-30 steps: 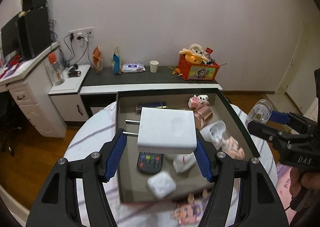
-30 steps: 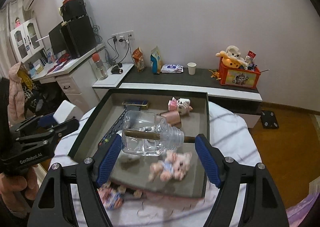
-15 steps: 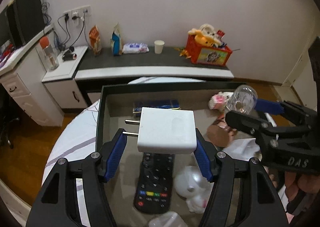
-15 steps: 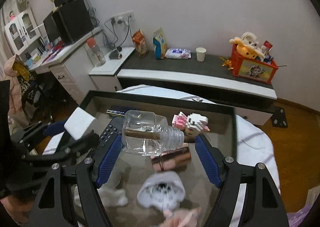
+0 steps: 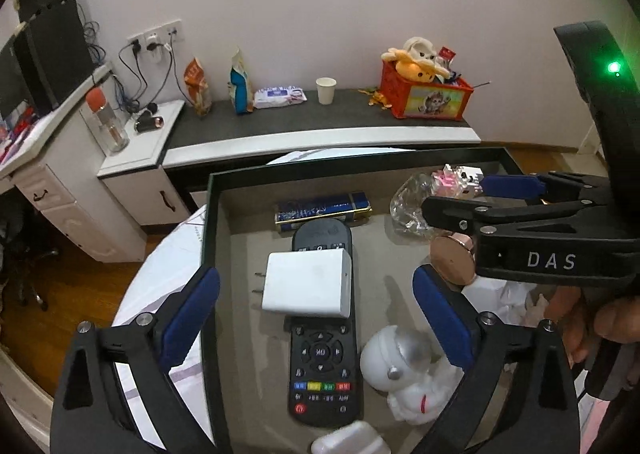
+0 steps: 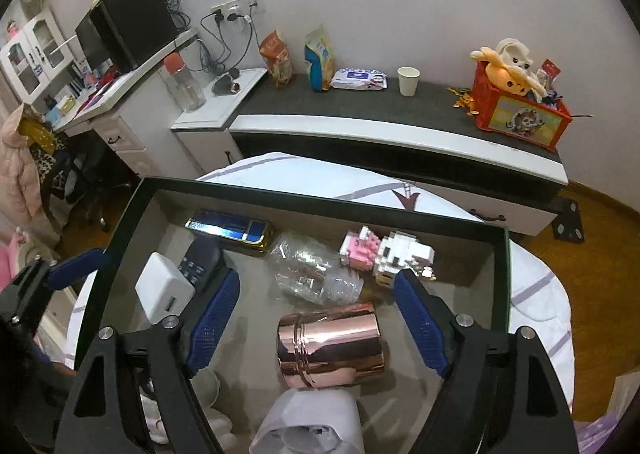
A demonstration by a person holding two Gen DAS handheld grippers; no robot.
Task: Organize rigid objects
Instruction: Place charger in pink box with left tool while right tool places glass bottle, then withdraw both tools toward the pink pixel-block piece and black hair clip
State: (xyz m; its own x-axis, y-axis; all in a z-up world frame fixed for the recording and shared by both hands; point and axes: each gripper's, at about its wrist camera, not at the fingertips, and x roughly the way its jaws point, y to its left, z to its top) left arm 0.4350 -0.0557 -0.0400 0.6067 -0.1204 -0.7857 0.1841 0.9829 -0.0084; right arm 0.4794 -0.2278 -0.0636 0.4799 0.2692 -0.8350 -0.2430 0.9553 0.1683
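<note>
A dark-rimmed tray point(image 5: 211, 214) holds the objects. The white plug charger point(image 5: 307, 284) lies on the black remote point(image 5: 325, 350), between the open fingers of my left gripper point(image 5: 316, 312). The clear plastic bottle point(image 6: 314, 272) lies on the tray floor beyond my open right gripper point(image 6: 316, 320), which hovers over a rose-gold cup point(image 6: 332, 346). The charger also shows in the right wrist view point(image 6: 164, 290). A blue and gold box point(image 5: 322, 208) and a pink and white block toy point(image 6: 386, 252) lie at the tray's far side.
A white round toy point(image 5: 400, 362) and crumpled white stuff lie in the tray's near part. The tray sits on a round white-clothed table point(image 6: 360, 182). Behind is a low dark cabinet point(image 5: 320, 122) with a red toy crate point(image 5: 424, 98), a paper cup and snack bags.
Both grippers moved forward and down over the tray, then opened. The charger dropped onto the remote and the bottle dropped onto the tray floor.
</note>
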